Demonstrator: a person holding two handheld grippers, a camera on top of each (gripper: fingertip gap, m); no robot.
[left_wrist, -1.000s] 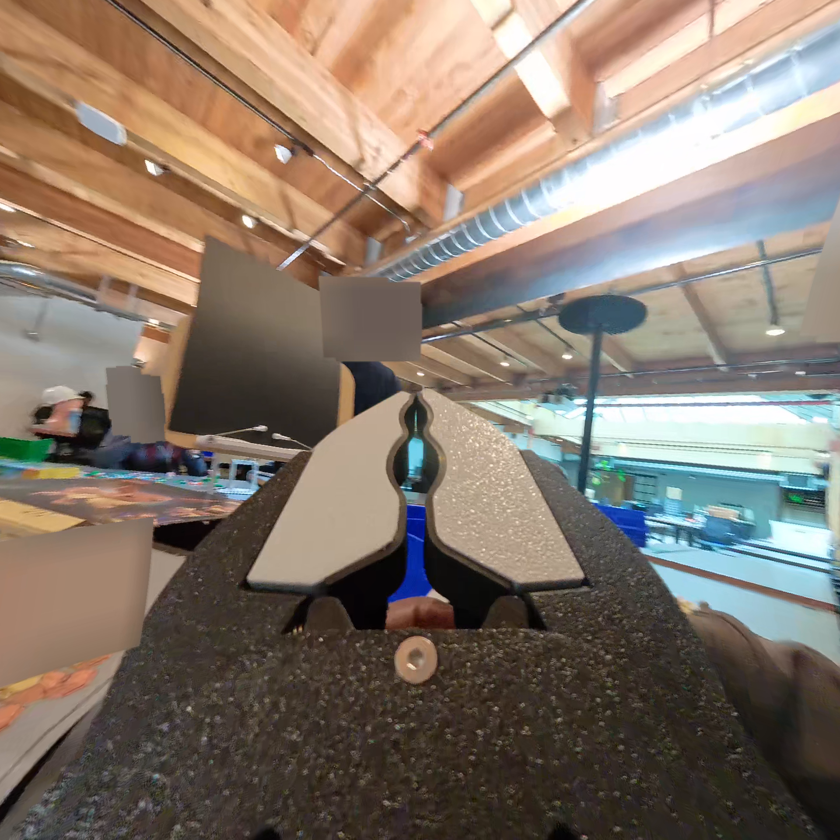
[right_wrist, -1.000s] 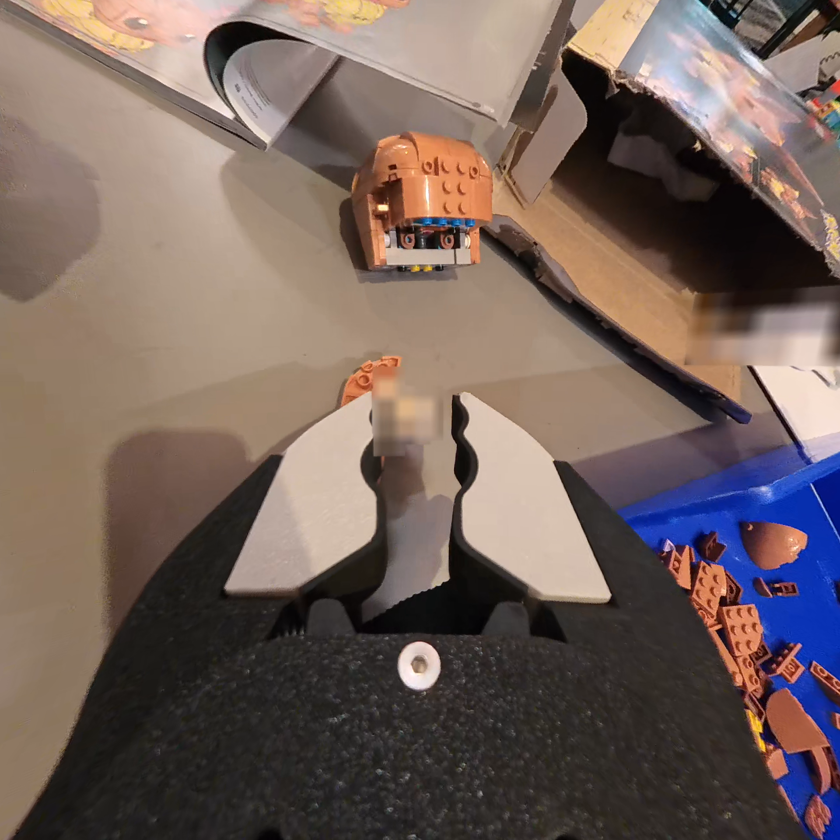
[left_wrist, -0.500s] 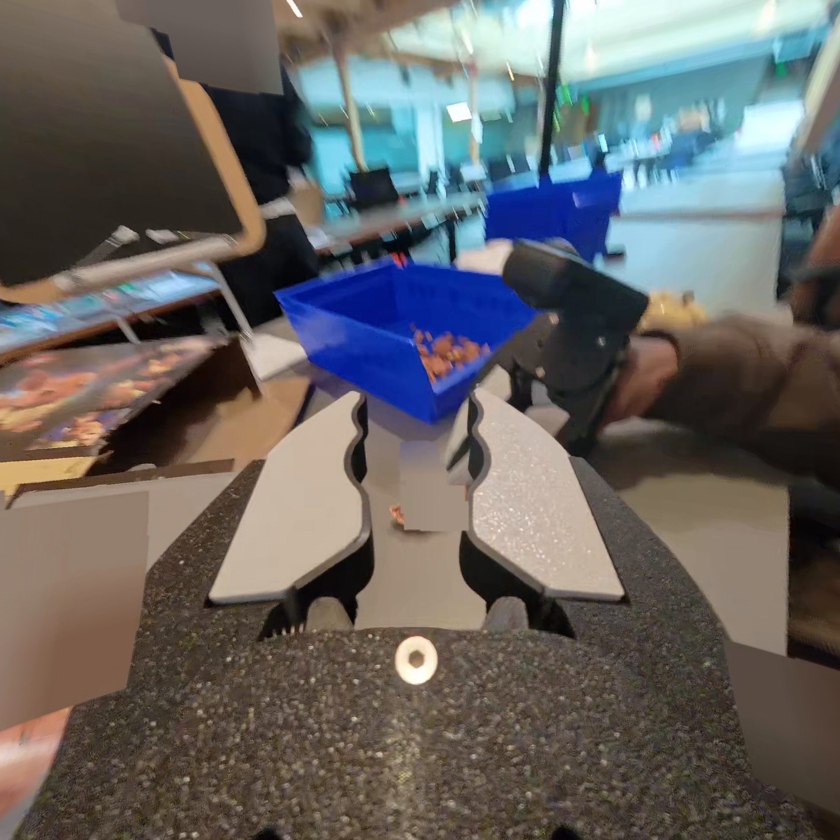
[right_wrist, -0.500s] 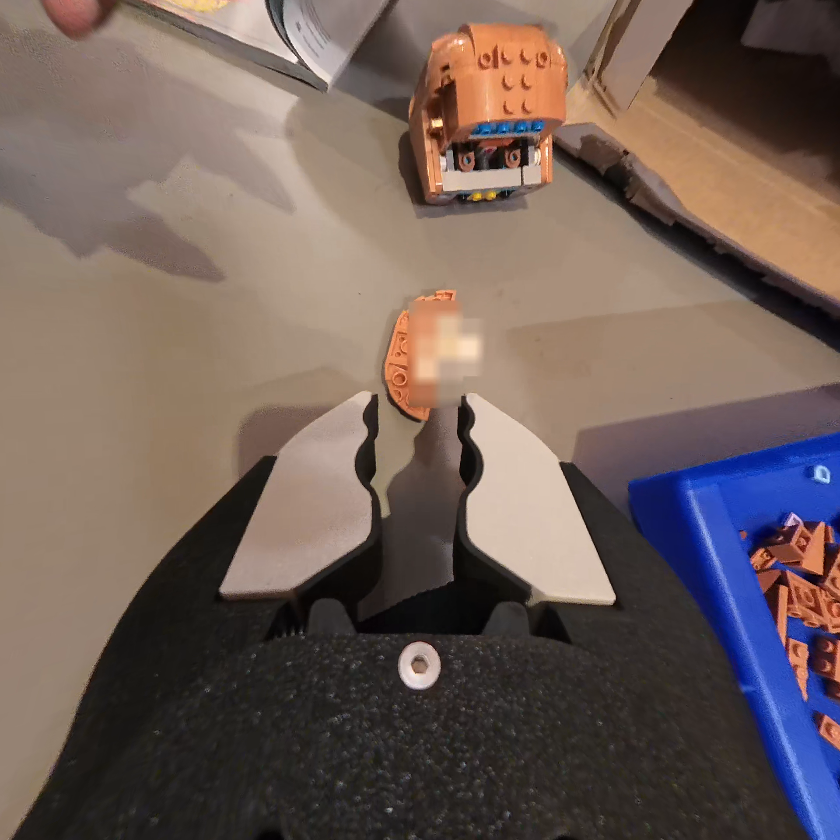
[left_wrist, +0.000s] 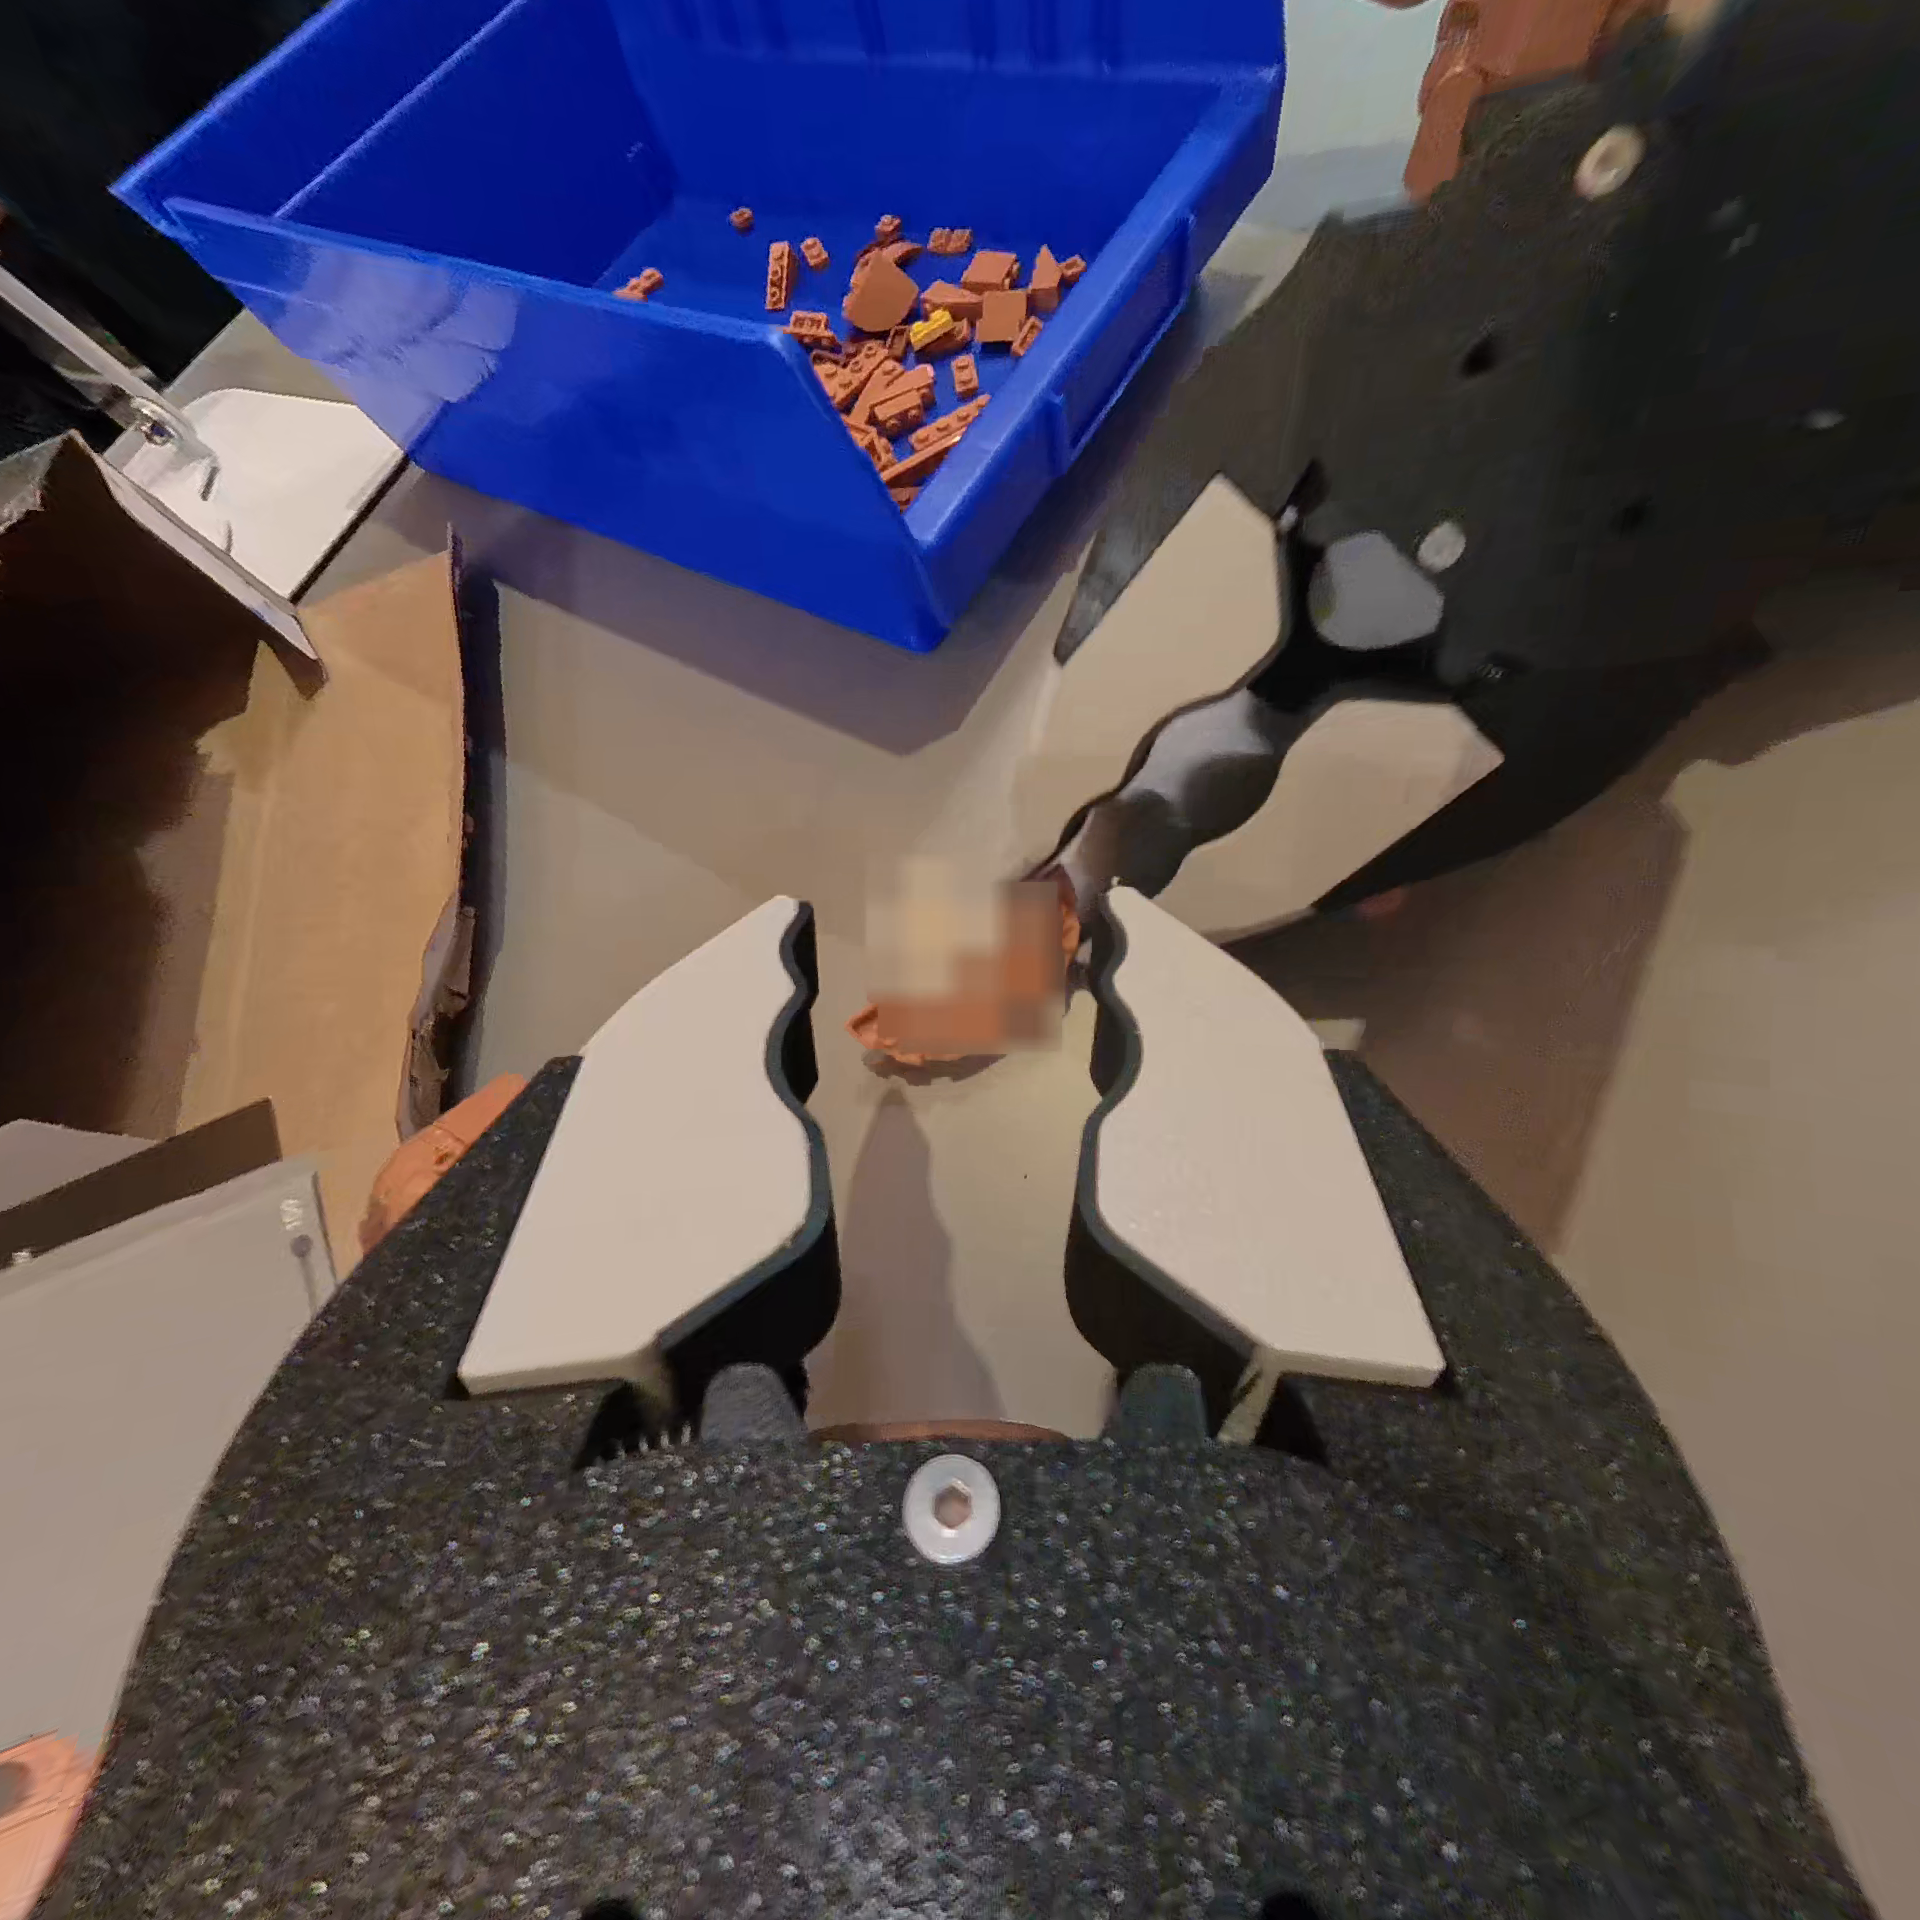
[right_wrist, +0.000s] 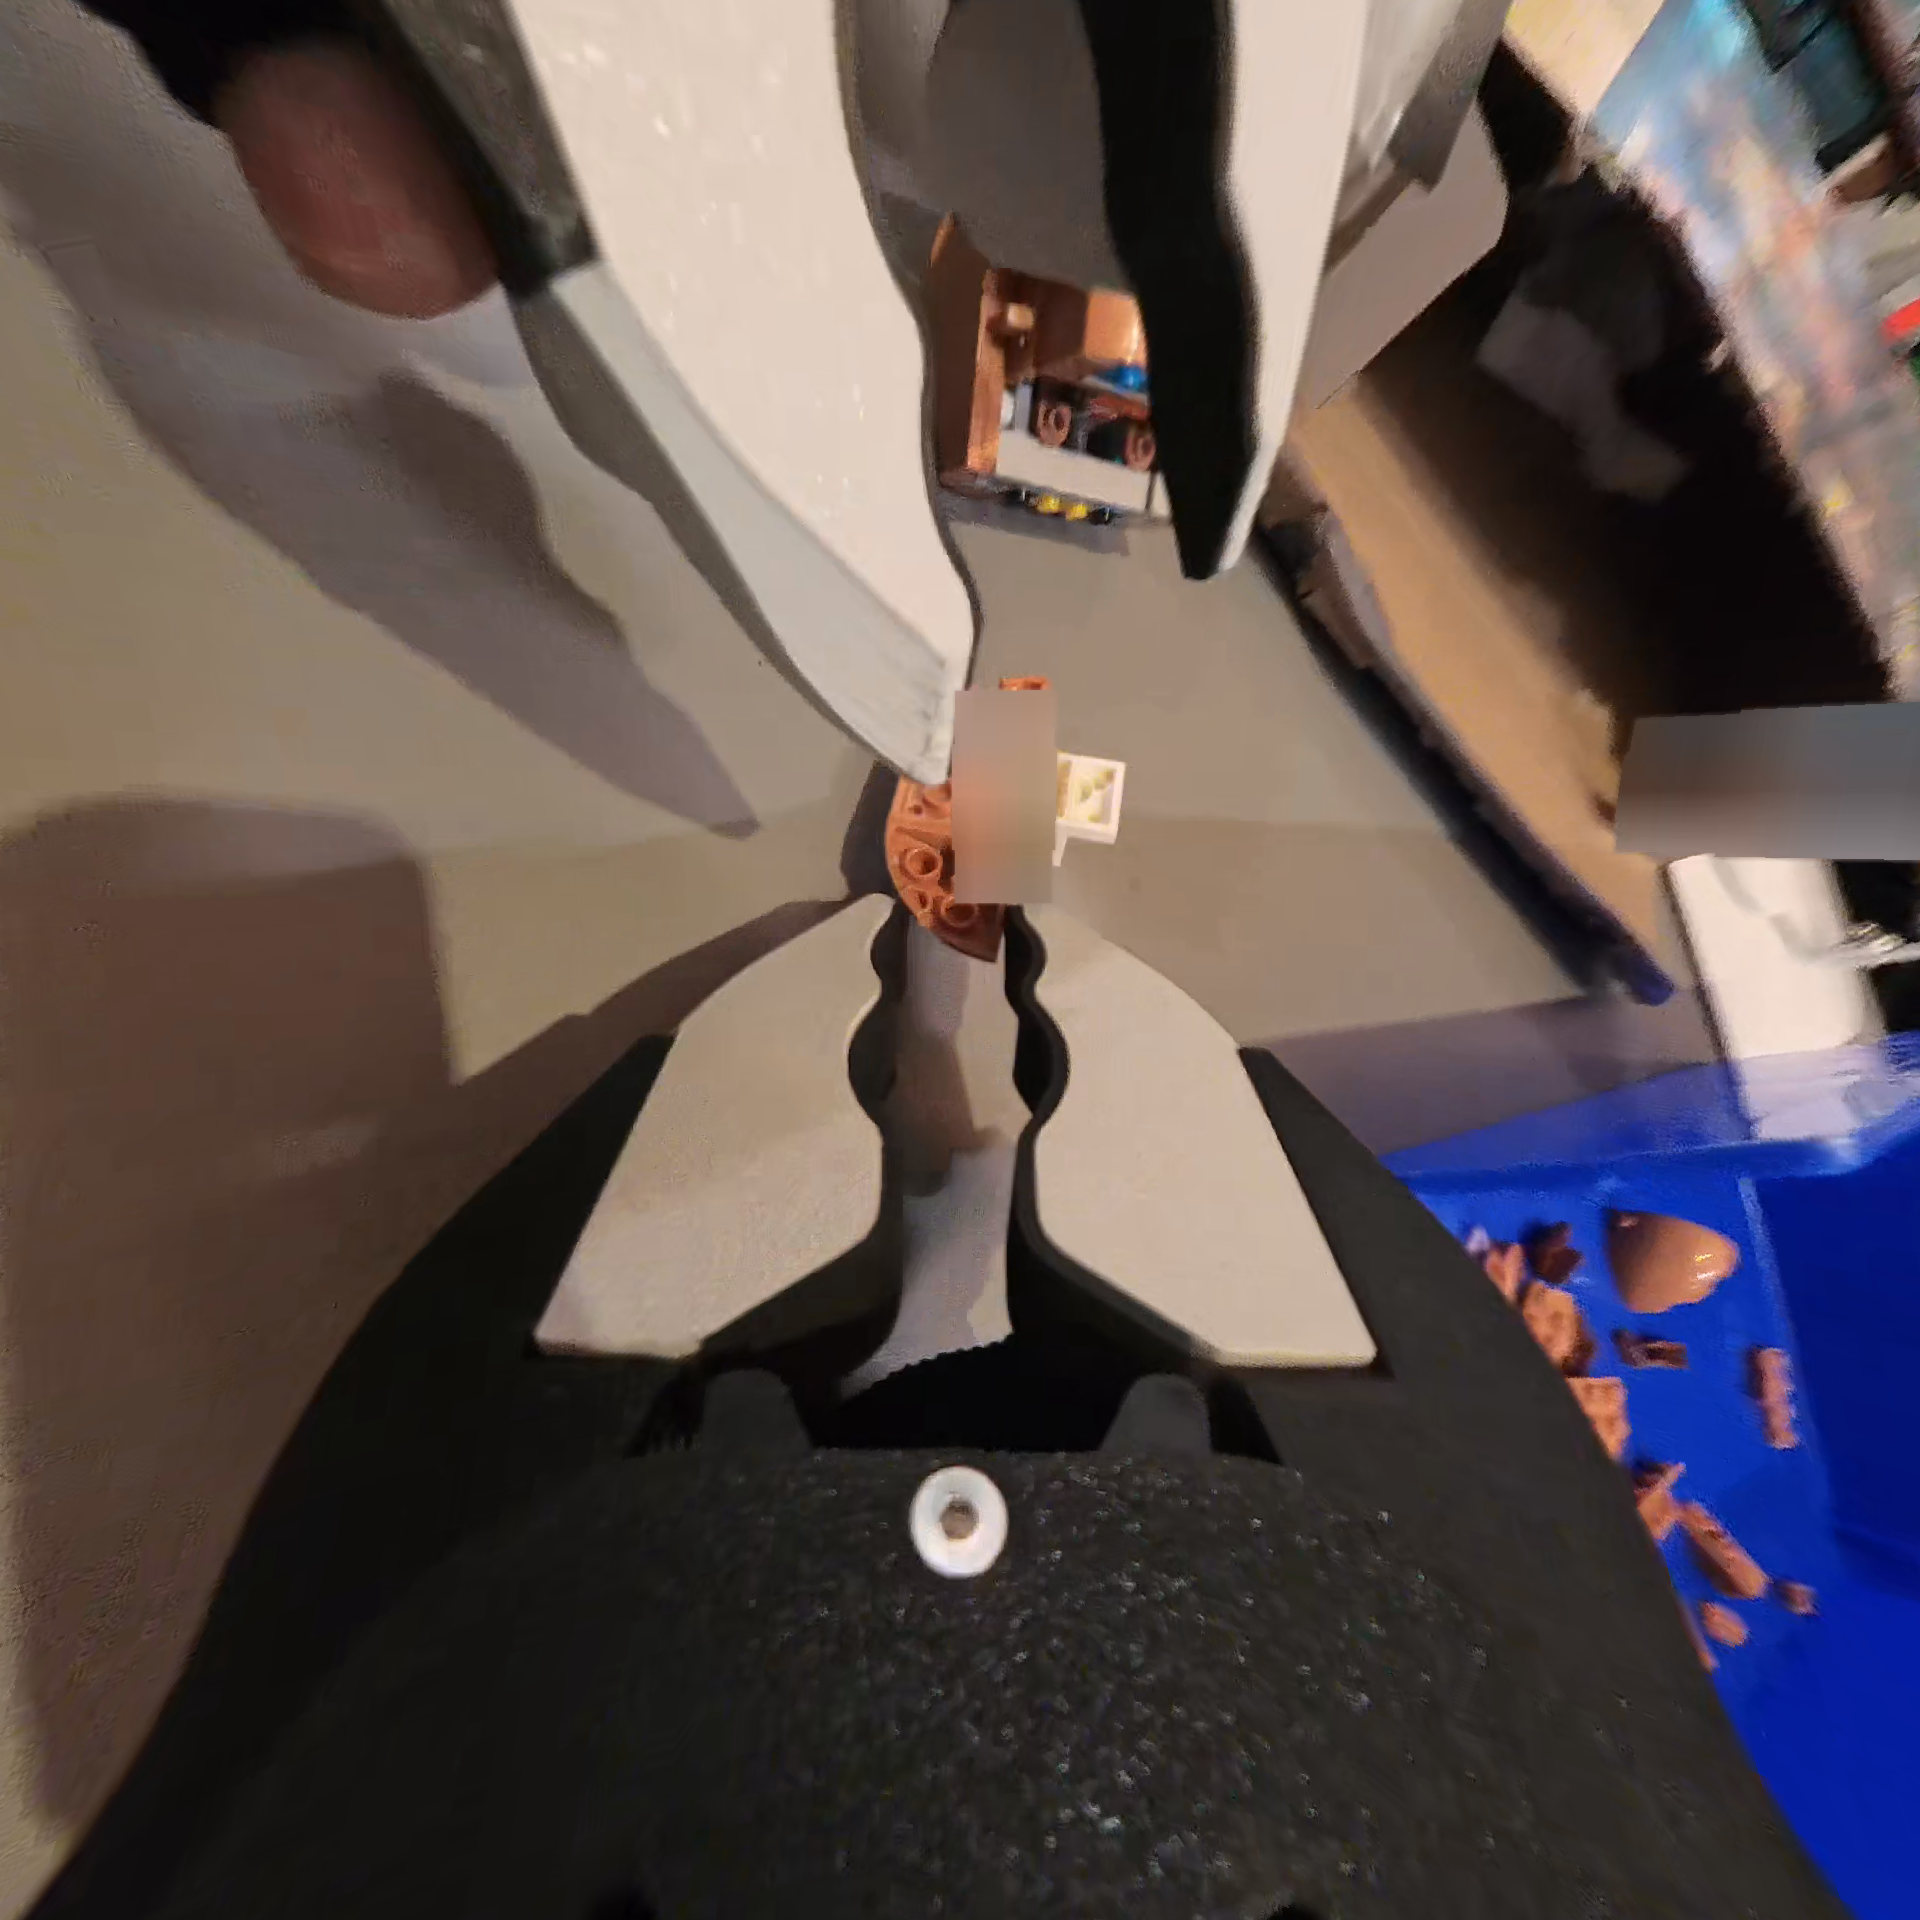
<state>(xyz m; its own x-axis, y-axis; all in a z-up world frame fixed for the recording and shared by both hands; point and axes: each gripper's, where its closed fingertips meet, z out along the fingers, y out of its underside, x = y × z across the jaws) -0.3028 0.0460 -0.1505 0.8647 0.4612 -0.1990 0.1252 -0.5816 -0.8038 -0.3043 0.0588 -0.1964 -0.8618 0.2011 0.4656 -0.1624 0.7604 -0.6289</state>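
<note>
Both tongs meet over a small orange brick piece (left_wrist: 914, 1029) lying on the grey worktop (left_wrist: 1714, 1091). Left tongs (left_wrist: 951, 925) gape wide, empty; right tongs (right_wrist: 948, 920) stand narrowly parted, empty. Blue bin (left_wrist: 665, 436) of bricks sits beyond. No legible writing.

Blue bin (left_wrist: 665, 416) holds brown bricks (left_wrist: 904, 343); tabletop (left_wrist: 1714, 1039) grey.

No legible text, label or number in either view
</note>
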